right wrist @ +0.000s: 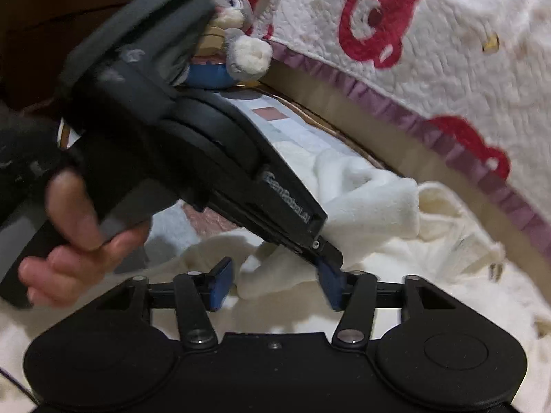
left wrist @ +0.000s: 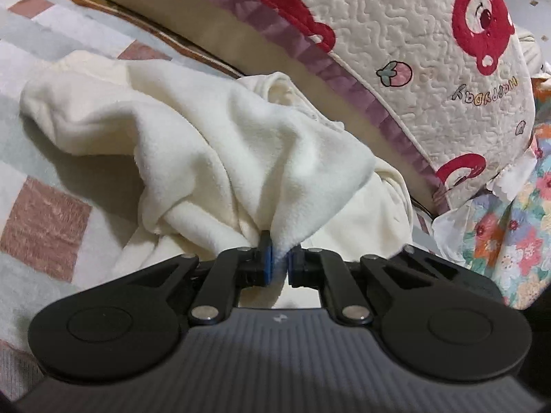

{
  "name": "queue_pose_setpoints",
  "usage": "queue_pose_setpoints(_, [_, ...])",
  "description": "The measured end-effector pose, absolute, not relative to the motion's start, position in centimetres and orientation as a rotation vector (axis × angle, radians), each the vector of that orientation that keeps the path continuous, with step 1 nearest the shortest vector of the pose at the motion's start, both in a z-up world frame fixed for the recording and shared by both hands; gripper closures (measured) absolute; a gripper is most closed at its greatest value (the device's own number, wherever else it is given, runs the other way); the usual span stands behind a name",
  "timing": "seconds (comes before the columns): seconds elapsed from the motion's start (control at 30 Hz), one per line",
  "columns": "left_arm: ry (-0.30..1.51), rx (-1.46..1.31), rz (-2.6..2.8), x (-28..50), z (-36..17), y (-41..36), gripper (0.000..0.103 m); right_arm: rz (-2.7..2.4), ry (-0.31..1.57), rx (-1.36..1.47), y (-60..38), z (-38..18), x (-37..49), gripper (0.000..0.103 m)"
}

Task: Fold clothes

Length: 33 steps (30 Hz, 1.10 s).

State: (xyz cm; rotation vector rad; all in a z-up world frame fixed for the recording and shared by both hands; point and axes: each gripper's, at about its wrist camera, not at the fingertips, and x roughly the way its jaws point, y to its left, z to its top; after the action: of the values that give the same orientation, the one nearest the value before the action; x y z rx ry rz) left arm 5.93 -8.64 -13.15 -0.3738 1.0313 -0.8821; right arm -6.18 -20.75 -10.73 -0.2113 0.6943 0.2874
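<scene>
A cream fleece garment (left wrist: 206,144) lies bunched on a bed with a checked blanket (left wrist: 44,227). My left gripper (left wrist: 279,261) is shut on a pulled-up fold of that fleece, its blue pads pinching the cloth. In the right wrist view the same garment (right wrist: 378,203) spreads below my right gripper (right wrist: 275,284), which stands open with a fold of fleece lying between its blue pads (right wrist: 220,284). The left gripper's black body (right wrist: 165,137) crosses that view from the upper left, held by a person's hand (right wrist: 75,244), its tip close to the right gripper's right finger.
A quilted cream cover with red prints and a purple edge (left wrist: 396,51) rises behind the garment. Floral fabric (left wrist: 509,241) lies at the right. A grey plush toy (right wrist: 237,34) sits at the back of the bed.
</scene>
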Motion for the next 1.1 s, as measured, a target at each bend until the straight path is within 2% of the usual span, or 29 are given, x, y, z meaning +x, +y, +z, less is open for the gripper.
queue_pose_setpoints(0.07, [1.039, -0.393, -0.87, 6.1, -13.2, -7.9, 0.096, 0.279, 0.726, -0.096, -21.6, -10.8, -4.8, 0.035])
queue_pose_setpoints(0.1, [1.04, -0.422, -0.877, 6.3, -13.2, -7.4, 0.092, 0.274, 0.741, -0.039, -22.0, -10.9, -4.1, 0.029])
queue_pose_setpoints(0.13, [1.04, -0.465, -0.893, 6.5, -13.4, -6.8, 0.09, 0.269, 0.756, 0.019, -22.4, -10.9, -3.4, 0.03])
queue_pose_setpoints(0.17, [1.036, -0.527, -0.905, 6.6, -13.5, -6.0, 0.081, 0.264, 0.77, 0.077, -22.8, -11.0, -2.8, 0.035])
queue_pose_setpoints(0.2, [1.02, -0.584, -0.902, 6.6, -13.6, -5.2, 0.072, 0.253, 0.784, 0.129, -23.3, -11.2, -2.2, 0.046])
queue_pose_setpoints(0.23, [0.996, -0.629, -0.891, 6.7, -13.6, -4.4, 0.069, 0.226, 0.798, 0.166, -24.0, -11.7, -1.8, 0.071])
queue_pose_setpoints(0.27, [0.969, -0.656, -0.855, 6.7, -13.6, -3.7, 0.067, 0.199, 0.811, 0.202, -24.7, -12.3, -1.4, 0.08])
queue_pose_setpoints(0.33, [0.909, -0.682, -0.751, 6.9, -13.5, -2.2, 0.06, 0.154, 0.814, 0.274, -26.3, -13.3, -1.5, 0.085])
queue_pose_setpoints(0.37, [0.884, -0.705, -0.67, 6.8, -13.9, -1.5, 0.043, 0.147, 0.821, 0.291, -26.8, -13.8, -1.9, 0.085])
queue_pose_setpoints(0.4, [0.873, -0.747, -0.567, 6.6, -14.7, -0.8, 0.032, 0.14, 0.828, 0.309, -27.4, -14.2, -2.3, 0.086])
queue_pose_setpoints(0.6, [1.026, -1.087, -0.552, 7.1, -20.4, -1.2, 0.032, 0.097, 0.869, 0.375, -29.9, -16.7, -4.4, 0.086])
queue_pose_setpoints(0.67, [1.029, -1.091, -0.548, 7.3, -21.0, -2.4, 0.031, 0.006, 0.897, 0.292, -29.8, -16.8, -4.5, 0.071])
queue_pose_setpoints(0.7, [1.023, -1.052, -0.54, 7.5, -20.9, -3.0, 0.031, -0.084, 0.91, 0.227, -29.7, -16.8, -4.8, 0.054])
queue_pose_setpoints(0.77, [1.011, -0.975, -0.523, 8.0, -20.7, -4.2, 0.03, -0.183, 0.914, 0.186, -30.4, -17.0, -6.2, 0.053])
queue_pose_setpoints(0.93, [1.005, -0.899, -0.462, 10.2, -21.8, -5.9, 0.019, -0.099, 0.921, 0.229, -31.8, -17.2, -7.7, 0.055])
queue_pose_setpoints(0.97, [1.02, -0.881, -0.457, 11.0, -22.2, -6.5, 0.019, -0.073, 0.92, 0.232, -31.9, -17.1, -7.7, 0.055])
queue_pose_setpoints(1.03, [1.035, -0.853, -0.477, 12.0, -22.5, -7.1, 0.027, -0.006, 0.927, 0.203, -31.1, -17.0, -7.4, 0.055])
queue_pose_setpoints(1.1, [1.04, -0.799, -0.494, 12.7, -22.2, -7.4, 0.088, 0.04, 0.946, 0.159, -30.5, -17.2, -7.1, 0.055])
